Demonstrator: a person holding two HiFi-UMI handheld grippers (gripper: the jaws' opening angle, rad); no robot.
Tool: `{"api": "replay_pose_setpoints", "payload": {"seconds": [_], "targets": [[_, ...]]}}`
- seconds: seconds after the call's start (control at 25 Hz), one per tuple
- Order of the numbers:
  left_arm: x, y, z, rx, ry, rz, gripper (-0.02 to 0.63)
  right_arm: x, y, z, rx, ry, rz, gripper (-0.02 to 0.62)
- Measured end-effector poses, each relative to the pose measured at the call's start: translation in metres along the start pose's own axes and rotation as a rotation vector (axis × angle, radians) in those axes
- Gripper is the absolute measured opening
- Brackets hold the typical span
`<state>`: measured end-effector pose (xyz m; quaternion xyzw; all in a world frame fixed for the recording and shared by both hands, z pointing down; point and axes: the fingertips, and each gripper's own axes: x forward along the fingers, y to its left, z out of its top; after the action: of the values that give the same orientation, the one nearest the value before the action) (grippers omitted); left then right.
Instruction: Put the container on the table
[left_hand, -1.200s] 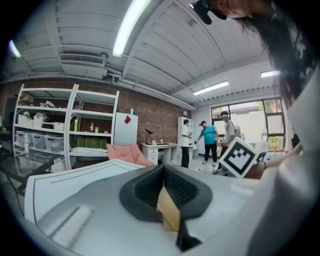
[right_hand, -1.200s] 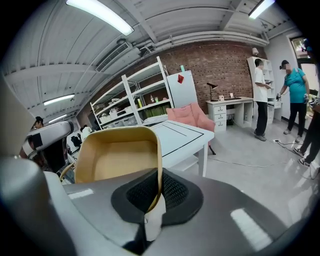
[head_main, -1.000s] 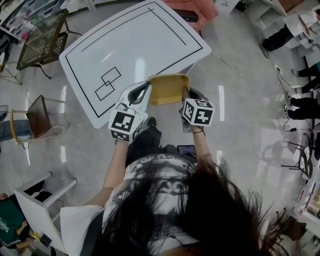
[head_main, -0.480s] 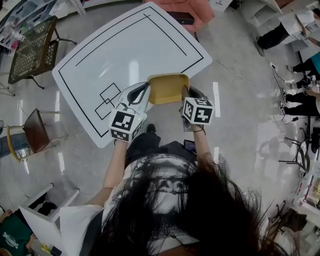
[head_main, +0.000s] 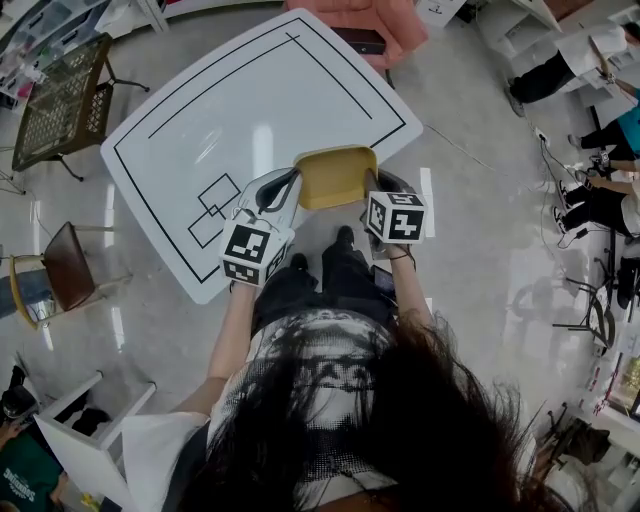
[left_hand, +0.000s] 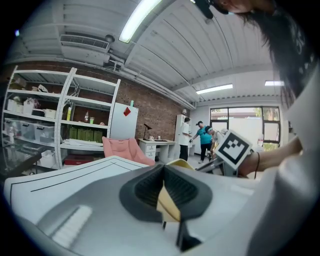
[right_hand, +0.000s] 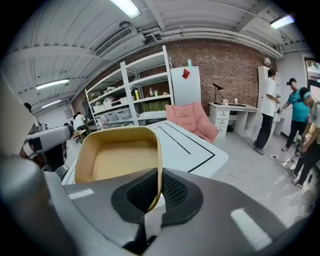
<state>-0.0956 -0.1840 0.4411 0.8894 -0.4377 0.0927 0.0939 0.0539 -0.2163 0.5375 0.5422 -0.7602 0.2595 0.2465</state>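
Note:
A shallow yellow container (head_main: 336, 176) is carried between both grippers, over the near edge of the white table (head_main: 200, 120). My left gripper (head_main: 295, 180) is shut on the container's left rim; in the left gripper view the yellow wall (left_hand: 167, 205) is pinched between the dark pads. My right gripper (head_main: 372, 185) is shut on the right rim, and in the right gripper view the container (right_hand: 120, 157) shows its empty inside, with the rim clamped at my right gripper's (right_hand: 156, 192) pads. Black lines and two overlapping squares (head_main: 215, 195) mark the tabletop.
A pink armchair (head_main: 365, 15) stands beyond the table's far side. A mesh-top table (head_main: 60, 100) and a brown chair (head_main: 65, 265) are to the left, a white chair (head_main: 95, 440) at lower left. Shelving (right_hand: 130, 97) and standing people (right_hand: 300, 115) are in the background.
The table has come closer beneath the container as the person stepped forward. Both grippers keep their hold on the container's rims.

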Motion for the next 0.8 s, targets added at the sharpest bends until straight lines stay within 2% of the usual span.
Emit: {"api": "replay_pose_setpoints", "payload": {"seconds": [0.32,0.8], "targets": [[0.026,0.023,0.003,-0.027,0.007,0.101,0.000,0.048,-0.020,0.036,-0.097,0.023,0.089,0.007],[0.098,0.077,0.030,-0.054,0.006,0.303,0.000,0.157,-0.049,0.127,-0.318,0.075,0.251,0.007]]}}
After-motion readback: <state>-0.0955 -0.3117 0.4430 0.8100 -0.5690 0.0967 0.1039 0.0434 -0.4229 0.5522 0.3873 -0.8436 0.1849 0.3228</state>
